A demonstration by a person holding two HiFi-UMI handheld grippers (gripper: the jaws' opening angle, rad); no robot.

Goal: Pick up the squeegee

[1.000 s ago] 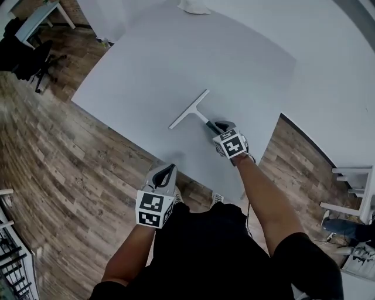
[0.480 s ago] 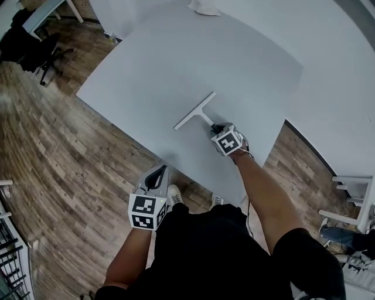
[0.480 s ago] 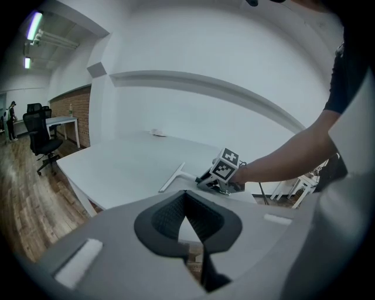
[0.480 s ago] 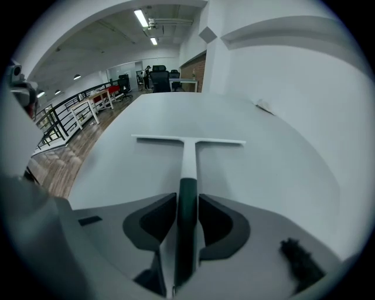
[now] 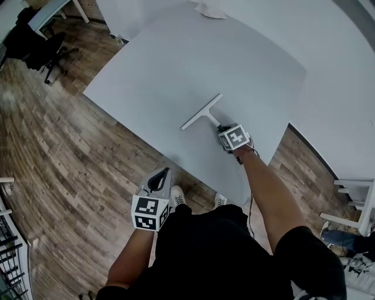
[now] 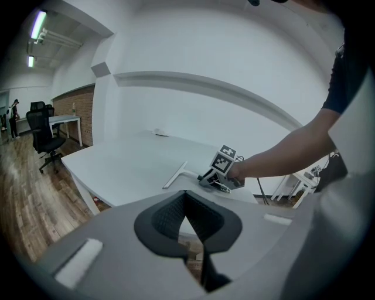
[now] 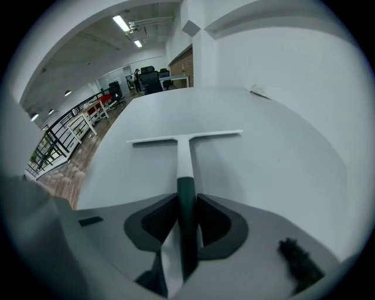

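Note:
The squeegee (image 5: 201,111) lies flat on the grey table (image 5: 176,58), its white blade away from me and its dark green handle (image 7: 186,193) toward me. My right gripper (image 5: 224,129) points steeply down over the handle's end. Its jaws straddle the handle and have just been closing, and a thin gap still shows at one pad. In the right gripper view the handle runs straight up between the jaws of the right gripper (image 7: 186,202) to the blade (image 7: 184,138). My left gripper (image 5: 161,176) hangs shut and empty off the table's near edge, over the floor.
A black office chair (image 5: 44,50) and a desk stand at the upper left on the wood floor. A small white thing (image 5: 211,9) lies at the table's far edge. White furniture (image 5: 357,199) stands at the right, and a white wall runs behind the table.
My right gripper has come down over the handle's end, which now sits between its jaws. The left gripper has drifted a little beside the table edge. The squeegee has not moved.

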